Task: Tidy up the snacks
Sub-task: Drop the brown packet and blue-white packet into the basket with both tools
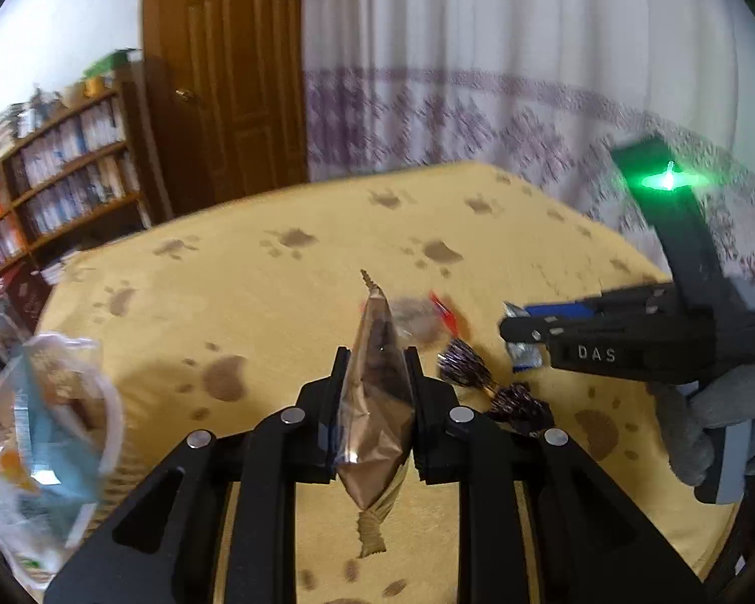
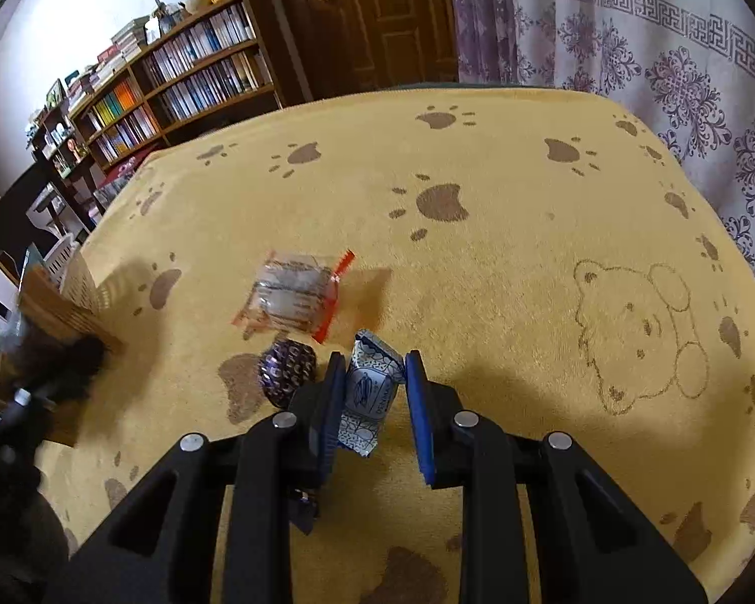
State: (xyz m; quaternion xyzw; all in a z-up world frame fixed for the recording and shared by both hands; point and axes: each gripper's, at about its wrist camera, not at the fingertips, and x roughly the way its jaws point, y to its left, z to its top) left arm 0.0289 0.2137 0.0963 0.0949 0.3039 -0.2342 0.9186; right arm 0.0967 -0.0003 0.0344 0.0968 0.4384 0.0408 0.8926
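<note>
My left gripper (image 1: 377, 355) is shut on a brown foil snack packet (image 1: 377, 402), held upright and edge-on above the yellow paw-print cloth (image 1: 277, 277). My right gripper (image 2: 374, 357) is shut on a blue-and-white wrapped candy (image 2: 370, 392); in the left wrist view the right gripper (image 1: 511, 327) hangs at the right with that candy (image 1: 526, 357) in its tips. On the cloth lie a clear packet with red edges (image 2: 292, 297) and a purple foil candy (image 2: 287, 372). From the left wrist, two purple candies (image 1: 465, 367) show beside the clear packet (image 1: 418, 322).
A wicker basket (image 2: 70, 302) stands at the table's left edge, and from the left wrist a clear bag of snacks (image 1: 45, 428) shows there. A gloved hand (image 1: 720, 418) holds the right gripper. A bookshelf (image 2: 176, 75), door and curtain lie beyond the table.
</note>
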